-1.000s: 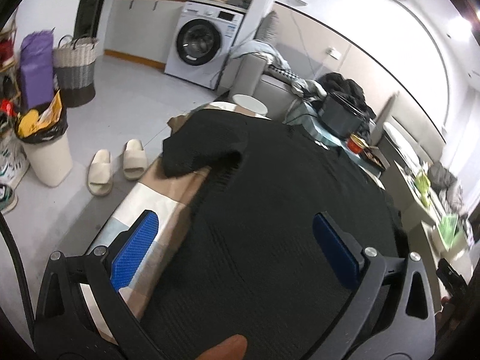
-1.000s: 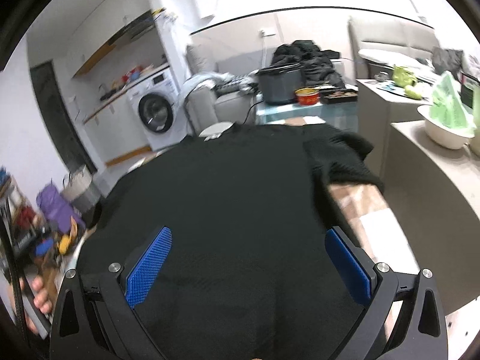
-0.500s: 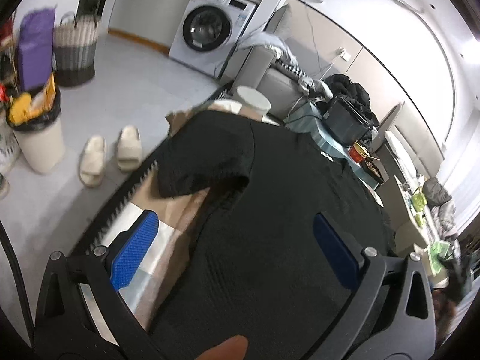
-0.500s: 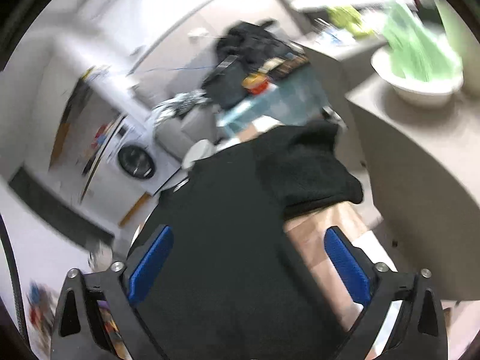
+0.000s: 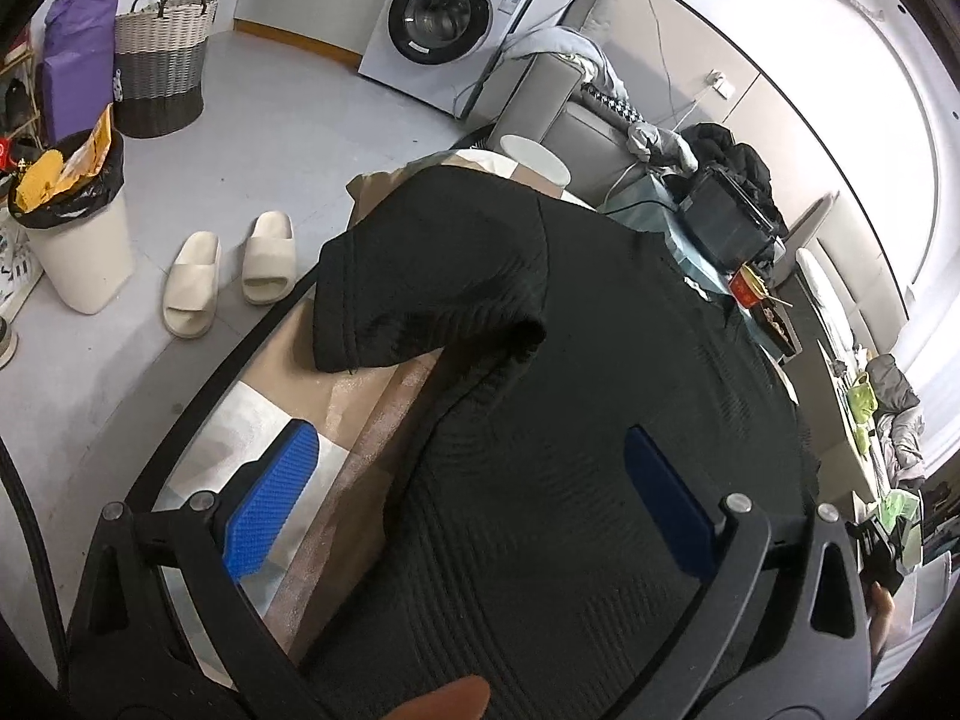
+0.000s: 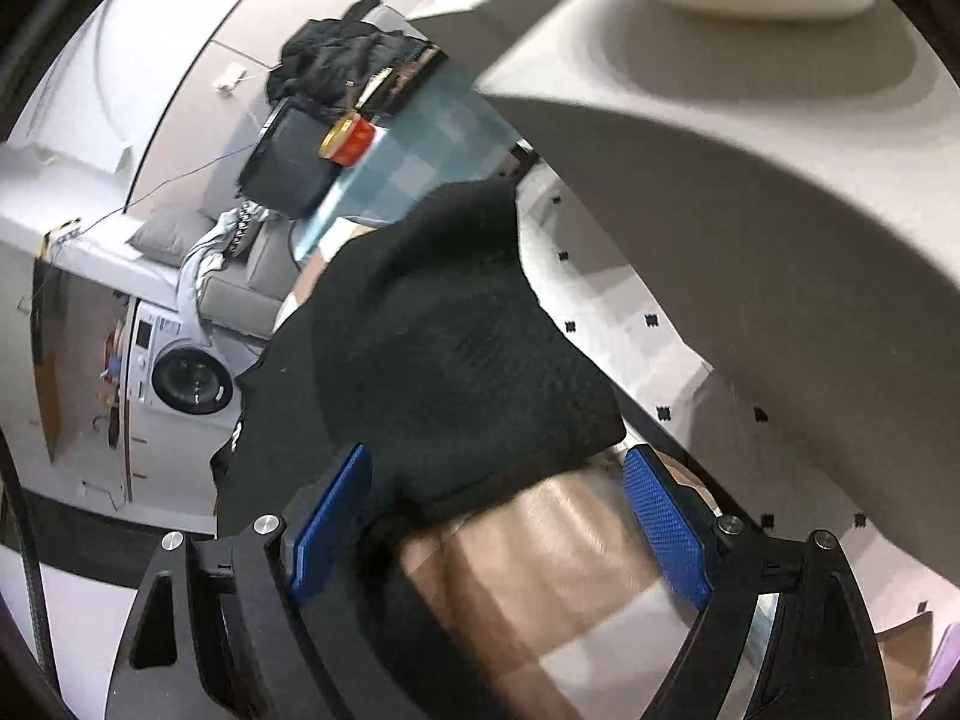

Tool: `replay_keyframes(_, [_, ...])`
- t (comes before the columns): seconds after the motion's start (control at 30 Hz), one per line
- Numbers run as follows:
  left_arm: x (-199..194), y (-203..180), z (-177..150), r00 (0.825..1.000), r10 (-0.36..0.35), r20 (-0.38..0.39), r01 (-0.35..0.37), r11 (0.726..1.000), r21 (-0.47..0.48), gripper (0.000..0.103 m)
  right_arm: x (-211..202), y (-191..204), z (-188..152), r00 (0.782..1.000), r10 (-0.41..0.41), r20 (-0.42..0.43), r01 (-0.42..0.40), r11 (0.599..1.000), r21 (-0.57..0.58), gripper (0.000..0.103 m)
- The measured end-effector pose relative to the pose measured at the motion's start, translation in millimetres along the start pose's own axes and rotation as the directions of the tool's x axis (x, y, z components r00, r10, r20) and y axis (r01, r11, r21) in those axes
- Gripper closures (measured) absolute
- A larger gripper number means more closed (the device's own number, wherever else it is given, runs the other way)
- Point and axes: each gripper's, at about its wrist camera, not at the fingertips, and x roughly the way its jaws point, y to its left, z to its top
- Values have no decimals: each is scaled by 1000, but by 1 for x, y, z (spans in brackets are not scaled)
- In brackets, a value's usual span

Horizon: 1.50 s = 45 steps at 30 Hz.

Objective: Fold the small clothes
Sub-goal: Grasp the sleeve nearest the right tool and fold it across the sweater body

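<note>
A black ribbed short-sleeved shirt [image 5: 600,420] lies spread flat on a table under a beige and white checked cloth [image 5: 354,408]. Its left sleeve [image 5: 420,288] sticks out toward the table's edge. My left gripper [image 5: 468,450] hovers open over the shirt's left side seam, one blue pad over the cloth and the other over the body. In the right wrist view the right sleeve [image 6: 432,348] fills the middle. My right gripper [image 6: 495,462] hangs open just above the sleeve's hem, rolled to one side, with bare cloth [image 6: 570,552] under it. Neither gripper holds anything.
The left view shows a floor with slippers [image 5: 228,270], a bin [image 5: 72,228], a wicker basket [image 5: 159,60] and a washing machine [image 5: 444,18]. A glass side table with a black pot [image 5: 726,222] stands past the shirt. A grey counter [image 6: 750,180] runs close on the right.
My left gripper sank and shifted toward the shirt's left side. My right gripper rolled and swung from the shirt's middle to the right sleeve, its jaws a little narrower.
</note>
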Motion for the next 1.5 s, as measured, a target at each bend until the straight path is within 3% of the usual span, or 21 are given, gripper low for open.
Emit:
replay_keyframes(0.23, [6,2,-1,1000,17,5,-17,1000,15,2,21,-9,8,1000,22,-13,-21,997,75,17])
replay_keyframes(0.3, [7,1,-2,1000,22,5,-22,1000,18,2,21,-3,9,1000,-1,14,0,997,72,36])
replay_keyframes(0.33, [6,2,-3,1000,22,5,-22,1000,20,2,18,0,9,999,-18,33,16,998,63,40])
replay_keyframes(0.47, [8,0,-5,1000,20,7,-20,999,33,2,2,14,8,989,-52,138,51,999,7,85])
replay_keyframes(0.53, [7,-1,-6,1000,17,6,-17,999,38,2,-7,24,8,981,-24,192,32,999,-40,94])
replay_keyframes(0.67, [6,-4,-7,1000,11,12,-12,998,55,2,-28,73,1,960,66,271,6,967,-254,95])
replay_keyframes(0.7, [6,-5,-7,1000,11,12,-11,998,56,2,-30,91,-3,958,104,267,-8,942,-337,95])
replay_keyframes(0.77, [4,-6,-8,1000,10,11,-11,998,60,2,-31,136,-17,960,198,199,-66,848,-526,95])
replay_keyframes(0.8, [3,-7,-8,1000,8,13,-8,998,62,2,-29,155,-26,961,240,140,-108,787,-607,95])
replay_keyframes(0.83, [3,-7,-8,1000,7,14,-7,998,62,2,-23,179,-40,958,284,29,-186,699,-691,95])
replay_keyframes(0.87, [2,-7,-8,1000,6,15,-7,998,64,2,-15,194,-51,957,281,-68,-240,641,-729,89])
replay_keyframes(0.93, [0,-9,-10,1000,5,19,-6,998,67,2,10,218,-80,948,198,-250,-318,543,-777,76])
replay_keyframes(1.0, [-3,-8,-11,1000,2,20,-4,998,69,2,22,222,-98,951,130,-279,-306,505,-807,70])
replay_keyframes(1.1, [-5,-6,-12,1000,6,20,-7,998,69,2,25,210,-108,955,113,-273,-291,514,-807,60])
replay_keyframes(1.33, [-8,0,-12,1000,8,16,-9,999,54,2,34,187,-90,992,58,-116,-126,652,-747,58])
replay_keyframes(1.43, [-11,1,-12,1000,12,19,-13,998,57,2,58,193,-88,985,52,-167,-156,691,-706,58])
replay_keyframes(1.5, [-11,4,-11,1000,18,19,-19,998,52,2,73,199,-96,973,-1,-229,-171,662,-729,58])
